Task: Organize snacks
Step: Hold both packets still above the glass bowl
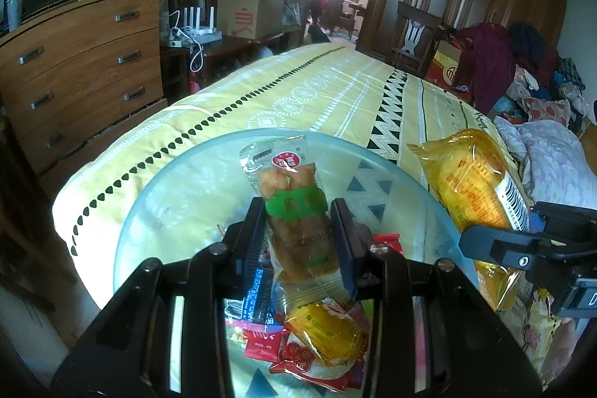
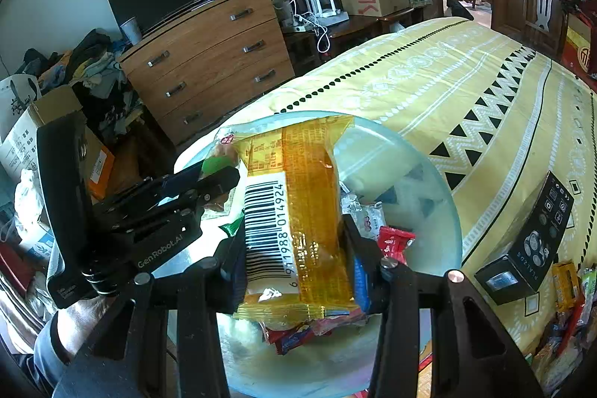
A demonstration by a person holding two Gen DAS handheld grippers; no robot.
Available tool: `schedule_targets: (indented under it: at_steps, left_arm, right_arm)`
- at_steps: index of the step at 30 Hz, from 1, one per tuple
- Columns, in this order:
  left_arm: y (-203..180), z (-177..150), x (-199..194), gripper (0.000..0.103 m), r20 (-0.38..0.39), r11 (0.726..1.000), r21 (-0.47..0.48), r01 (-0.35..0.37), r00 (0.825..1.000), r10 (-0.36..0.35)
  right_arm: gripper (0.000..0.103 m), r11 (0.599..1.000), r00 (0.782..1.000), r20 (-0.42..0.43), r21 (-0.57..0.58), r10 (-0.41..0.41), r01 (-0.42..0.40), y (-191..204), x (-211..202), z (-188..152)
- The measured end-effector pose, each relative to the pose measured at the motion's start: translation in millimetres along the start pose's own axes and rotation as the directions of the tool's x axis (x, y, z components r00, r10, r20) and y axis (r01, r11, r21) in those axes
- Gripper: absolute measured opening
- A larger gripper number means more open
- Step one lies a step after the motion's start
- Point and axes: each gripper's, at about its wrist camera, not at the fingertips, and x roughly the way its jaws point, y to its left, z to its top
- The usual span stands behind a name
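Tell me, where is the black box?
In the right wrist view, the black box lies on the yellow bedspread, right of the glass plate, with a heap of snacks just beyond it at the right edge.

Far half of glass plate (image 1: 179,174) bare, snack pile (image 1: 317,334) crowding near side, bedspread (image 1: 317,92) beyond open

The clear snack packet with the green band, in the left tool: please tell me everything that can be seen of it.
The clear snack packet is a long, see-through plastic wrapper with golden-brown fried pieces inside. A green band crosses its middle, a round red-and-white logo sits near its far sealed end, and a printed date shows lower down. The left tool is shut on its sides, one finger on each. It is held over the glass plate, pointing away from the camera, above the pile of other snacks.
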Motion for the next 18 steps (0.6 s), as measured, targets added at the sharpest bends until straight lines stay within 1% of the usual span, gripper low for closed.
schedule_targets:
  at_steps: [11,18]
  left_arm:
    - [-1.6,3.2,5.4,0.036,-0.026,1.0,0.015,-0.001,1.0,0.002]
    - [-2.8,6.5,5.2,0.036,-0.028,1.0,0.023,-0.005,1.0,0.005]
  right_arm:
    - [0.048,1.0,1.0,-0.009,-0.001,0.0,0.0,0.8,1.4,-2.2]
    - [0.048,1.0,1.0,-0.011,-0.001,0.001,-0.001,2.0,0.4,-2.6]
